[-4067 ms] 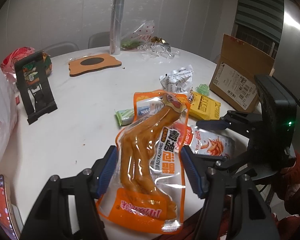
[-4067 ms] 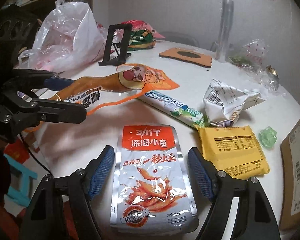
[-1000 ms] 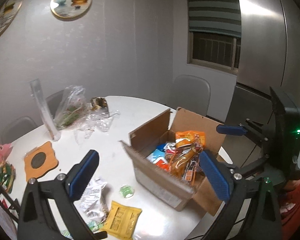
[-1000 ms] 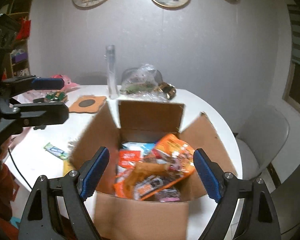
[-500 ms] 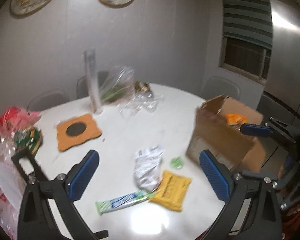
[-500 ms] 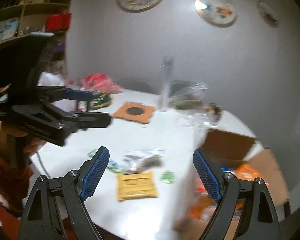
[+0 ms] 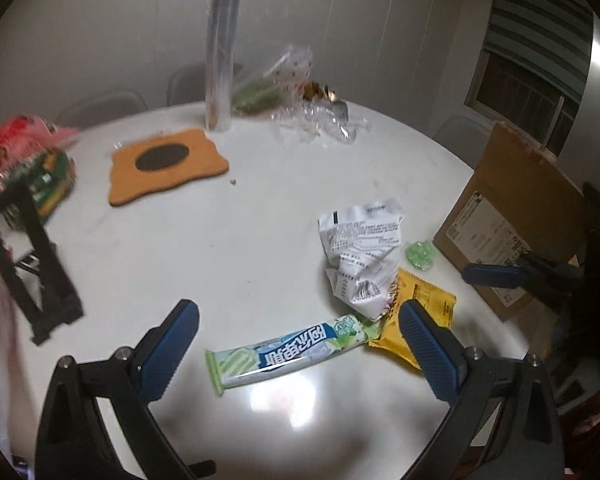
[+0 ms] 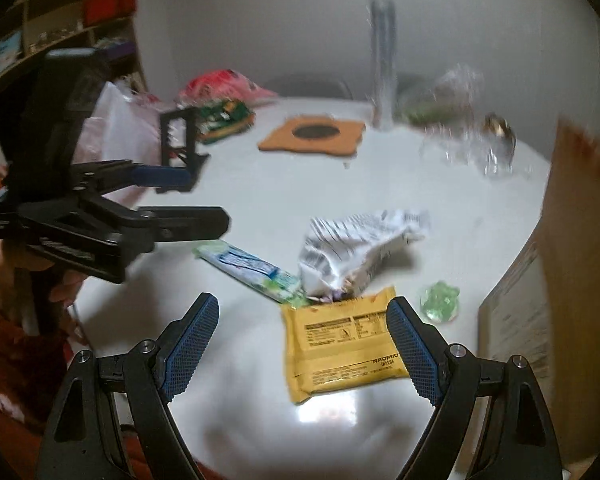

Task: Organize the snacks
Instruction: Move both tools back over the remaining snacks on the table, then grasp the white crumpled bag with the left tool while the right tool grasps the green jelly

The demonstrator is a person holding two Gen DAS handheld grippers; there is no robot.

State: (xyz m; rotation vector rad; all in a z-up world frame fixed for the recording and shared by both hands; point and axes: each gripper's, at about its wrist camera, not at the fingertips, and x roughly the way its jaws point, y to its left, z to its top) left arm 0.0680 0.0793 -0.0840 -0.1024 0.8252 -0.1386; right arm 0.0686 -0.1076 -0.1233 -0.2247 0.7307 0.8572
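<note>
I am between picks: my left gripper [image 7: 296, 344] hangs unclenched and empty over the long green-and-blue snack bar [image 7: 288, 354]; my right gripper [image 8: 300, 340] gapes empty, the flat yellow packet [image 8: 340, 344] between its jaws. Next, lower and clamp each.

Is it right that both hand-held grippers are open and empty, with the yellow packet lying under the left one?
Not quite. The yellow packet lies between the fingers of the right hand-held gripper, as the right wrist view shows. Both are open and empty; the left hand-held gripper frames the green bar.
</note>
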